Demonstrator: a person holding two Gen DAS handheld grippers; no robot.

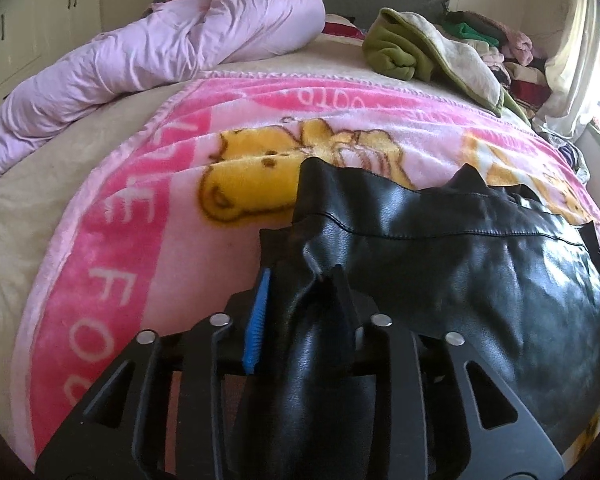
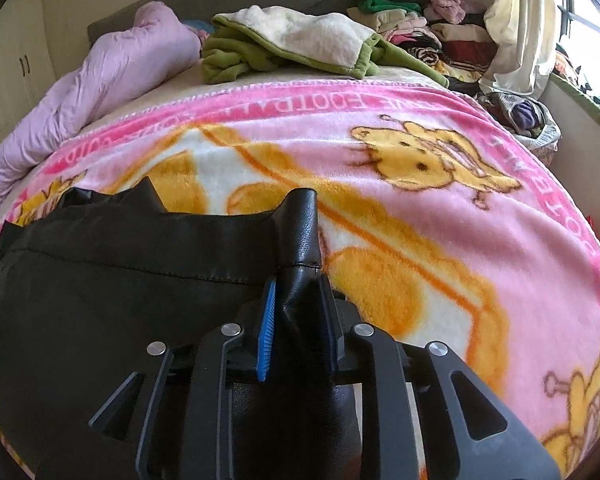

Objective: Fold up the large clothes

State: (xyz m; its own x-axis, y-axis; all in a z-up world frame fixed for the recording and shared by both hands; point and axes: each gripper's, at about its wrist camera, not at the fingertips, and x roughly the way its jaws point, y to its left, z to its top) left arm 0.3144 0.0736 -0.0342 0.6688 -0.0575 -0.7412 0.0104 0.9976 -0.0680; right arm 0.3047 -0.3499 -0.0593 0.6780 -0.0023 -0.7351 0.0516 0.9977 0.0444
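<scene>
**Black leather jacket held at two corners over the bed**

From the left wrist view, the left gripper point(image 1: 300, 300) sits at the bottom centre of the frame with a bunched corner of the black jacket point(image 1: 460, 272) between its fingers. The blue pad point(image 1: 256, 320) on the left side shows a sliver of its face, so I cannot tell whether the pads are pressing or only loosely round the leather. The jacket spreads to the lower right, lying on the pink blanket point(image 1: 140, 208) with yellow cartoon bears. A rumpled lilac duvet point(image 1: 180, 40) lies at upper left, a green fleece point(image 1: 404, 48) at upper centre, and a stack of folded clothes point(image 1: 500, 48) at upper right.

From the right wrist view, the right gripper point(image 2: 296, 320) is at the bottom centre with the jacket's other corner point(image 2: 300, 240) standing up between its fingers; again the grip looks slack, and I cannot tell if it is clamped. The jacket fills the lower left, resting on the blanket. The fleece lies at the top centre.
</scene>
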